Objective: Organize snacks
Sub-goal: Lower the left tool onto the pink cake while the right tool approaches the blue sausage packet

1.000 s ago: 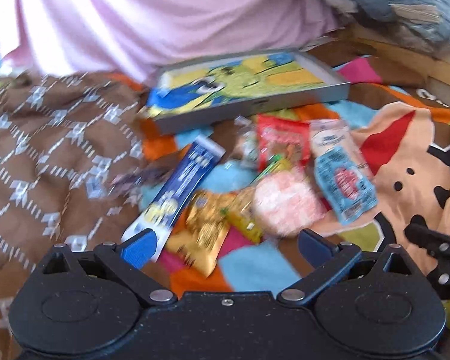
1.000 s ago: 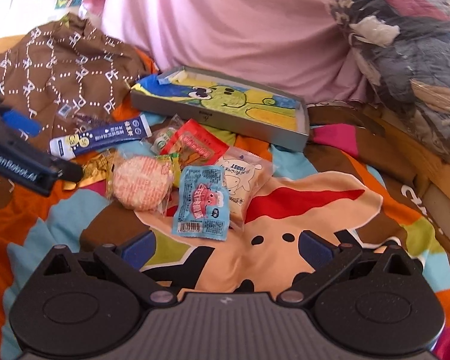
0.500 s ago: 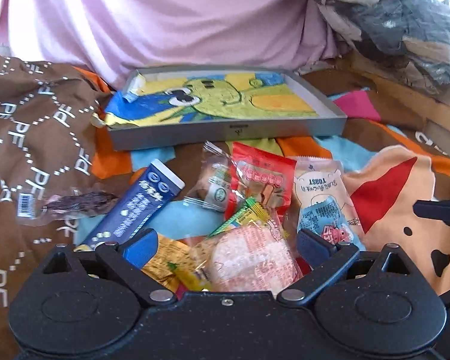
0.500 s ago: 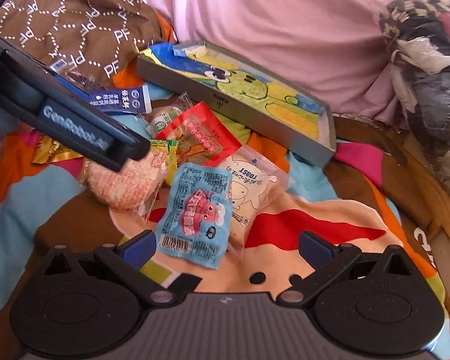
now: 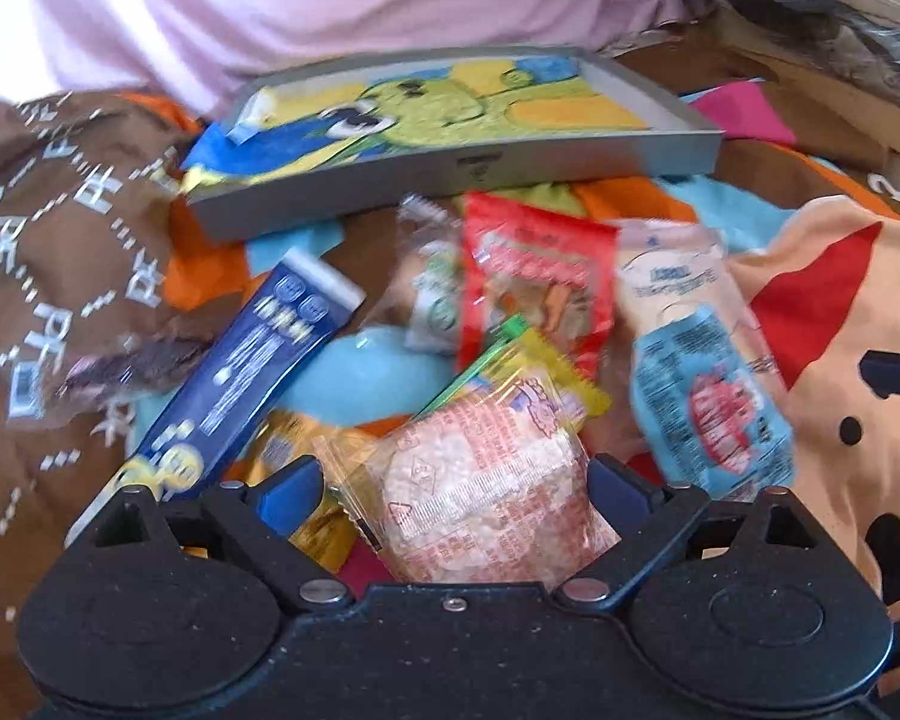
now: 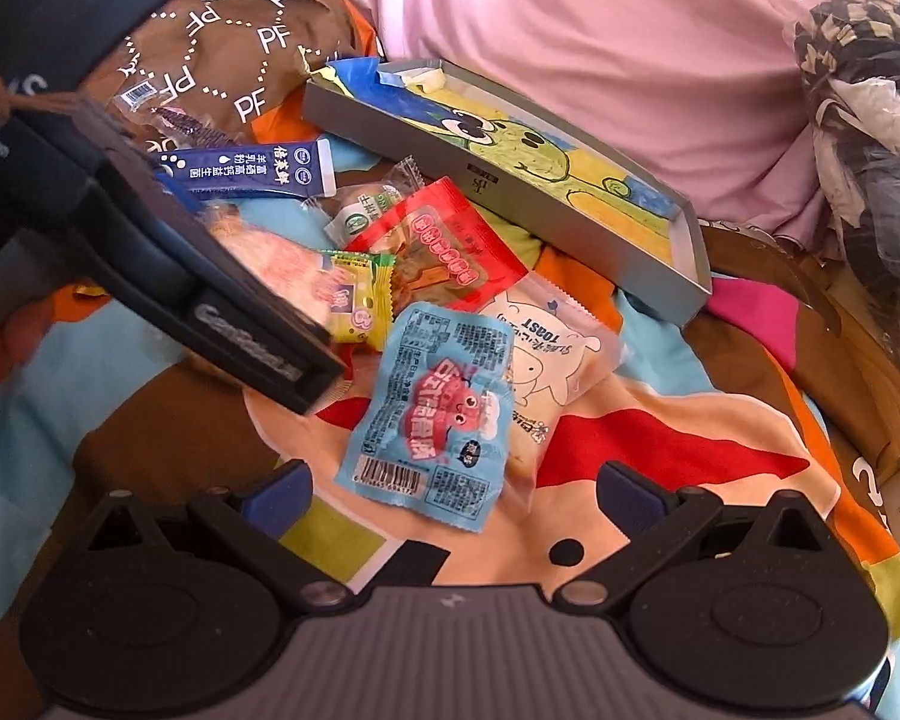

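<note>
Left tool [image 5: 450,495]: fingers apart, bracketing the round rice cake packet [image 5: 486,498] at lower centre (contact not discernible). Right tool [image 6: 453,489]: fingers apart, empty, just below the light-blue snack packet [image 6: 429,414] at frame centre.

The snacks lie in a loose heap on a blanket [image 6: 660,450], in front of a shallow tray [image 6: 492,171] that sits before a person's shirt [image 6: 570,18]. In the left wrist view the rice cake packet [image 5: 486,498] sits between the left claw [image 5: 450,489] fingers. Left of it lies the stick pack [image 5: 252,366], behind it the jelly packet [image 5: 534,282], and right of that the toast packet [image 5: 666,282] with the candy packet [image 5: 714,408] on top.
</note>
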